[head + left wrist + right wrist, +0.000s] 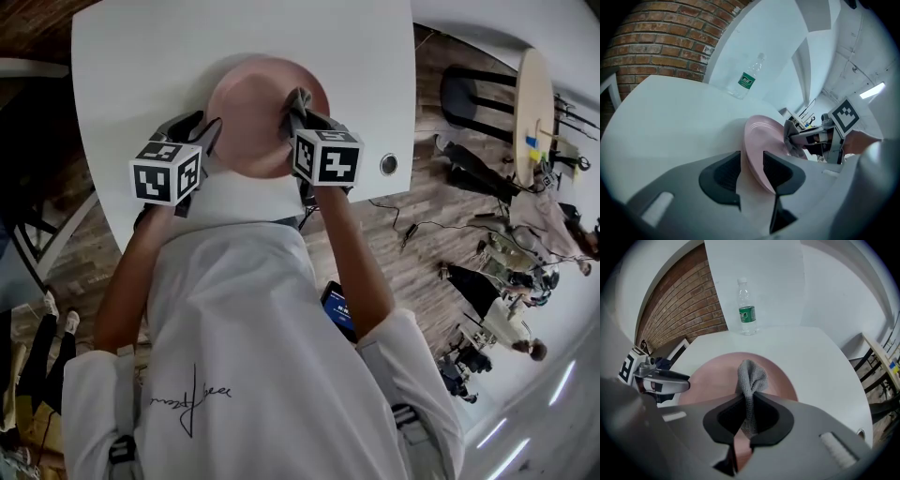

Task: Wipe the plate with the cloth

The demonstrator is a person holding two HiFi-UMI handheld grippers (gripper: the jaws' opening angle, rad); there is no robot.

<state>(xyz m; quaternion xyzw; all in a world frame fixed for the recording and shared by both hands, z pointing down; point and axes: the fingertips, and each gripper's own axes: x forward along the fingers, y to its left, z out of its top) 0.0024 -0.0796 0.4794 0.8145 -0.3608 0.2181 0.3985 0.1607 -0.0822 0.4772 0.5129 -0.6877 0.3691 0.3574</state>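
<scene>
A pink plate (251,111) sits over the white table (141,56), tilted up on its left rim. My left gripper (208,131) is shut on that rim; in the left gripper view the plate (761,140) stands on edge between the jaws of the left gripper (751,169). My right gripper (296,111) is shut on a grey cloth (298,97) and holds it over the plate's right half. The right gripper view shows the cloth (750,378) bunched between the jaws of the right gripper (749,414), its tip against the plate (712,376).
A clear water bottle (747,308) with a green label stands at the table's far side, near a brick wall (677,305). A round grommet (388,164) sits near the table's right edge. Chairs, cables and people lie on the floor to the right.
</scene>
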